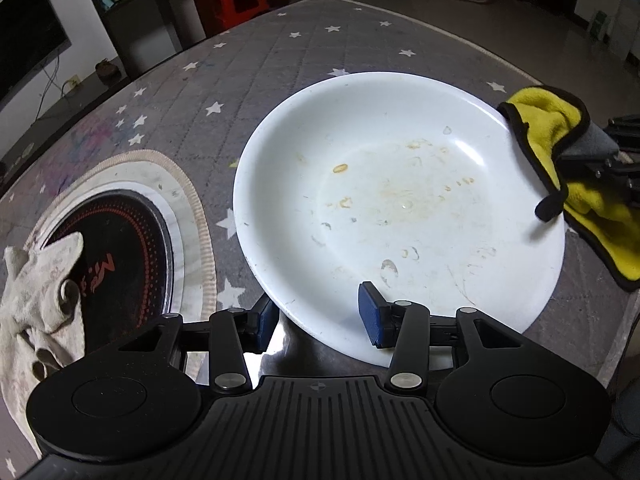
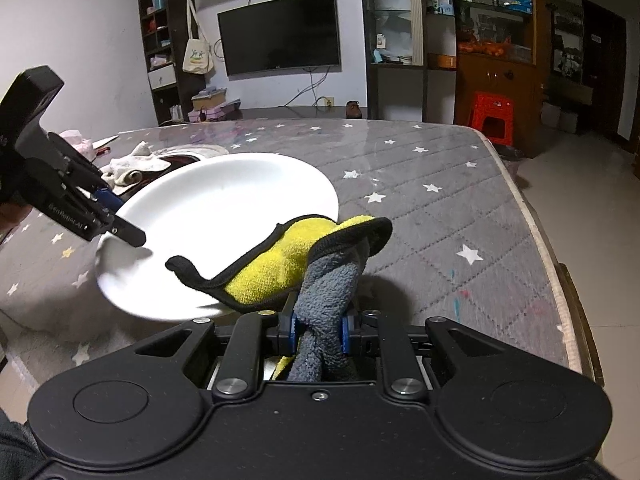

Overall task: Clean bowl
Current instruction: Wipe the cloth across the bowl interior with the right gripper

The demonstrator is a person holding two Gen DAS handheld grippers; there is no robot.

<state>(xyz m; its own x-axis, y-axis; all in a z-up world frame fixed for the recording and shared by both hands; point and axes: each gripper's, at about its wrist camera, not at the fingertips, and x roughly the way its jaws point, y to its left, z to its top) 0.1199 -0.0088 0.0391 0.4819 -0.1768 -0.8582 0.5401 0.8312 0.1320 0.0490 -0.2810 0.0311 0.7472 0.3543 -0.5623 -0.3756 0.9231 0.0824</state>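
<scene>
A white shallow bowl (image 1: 400, 200) with dried yellowish stains is tilted up off the table, as the right wrist view shows (image 2: 224, 208). My left gripper (image 1: 318, 310) grips its near rim, one blue pad inside the bowl and the other under its outer wall. In the right wrist view the left gripper (image 2: 120, 216) sits at the bowl's left edge. My right gripper (image 2: 319, 328) is shut on a bunched cloth (image 2: 280, 264), grey on one side and yellow with black edging on the other. The cloth (image 1: 552, 120) hangs over the bowl's right rim.
The table (image 1: 280, 80) has a grey quilted cover with white stars. Left of the bowl a black round hotplate (image 1: 120, 260) sits in a beige ring, with a crumpled beige rag (image 1: 36, 300) on it. The table's right edge (image 2: 560, 280) drops to the floor. A red stool (image 2: 490, 116) stands beyond the table.
</scene>
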